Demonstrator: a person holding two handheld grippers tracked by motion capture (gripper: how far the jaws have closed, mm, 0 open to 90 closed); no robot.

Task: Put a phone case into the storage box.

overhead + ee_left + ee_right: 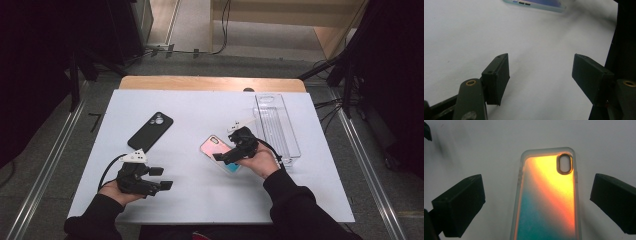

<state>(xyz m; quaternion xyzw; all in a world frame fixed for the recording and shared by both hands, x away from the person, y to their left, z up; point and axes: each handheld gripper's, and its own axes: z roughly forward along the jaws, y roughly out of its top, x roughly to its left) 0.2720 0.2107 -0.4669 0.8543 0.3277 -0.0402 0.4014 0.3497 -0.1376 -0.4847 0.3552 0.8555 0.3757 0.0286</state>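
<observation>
Two jaws of the right gripper (pixel 537 202) stand spread wide on either side of the iridescent phone case (pixel 546 197), lying flat mid-bench (pixel 210 200) and touched by neither pad. Judged step: straddling before a grasp; next, closing squarely on its long edges. The left gripper (pixel 540 75) rests released, empty. The case's lower end is cut off.

A white table top (pixel 200 195) lies on a wooden table whose pale edge (pixel 210 83) shows along the far side. Grey carpet-like floor (pixel 45 165) surrounds it, with metal rails (pixel 47 165) running along the left and right. Black curtains (pixel 35 60) darken both far corners. Beyond the table stands light wooden furniture (pixel 300 15), and black cables (pixel 220 30) trail over the floor. The lighting is even and soft, with faint shadows on the white surface.
</observation>
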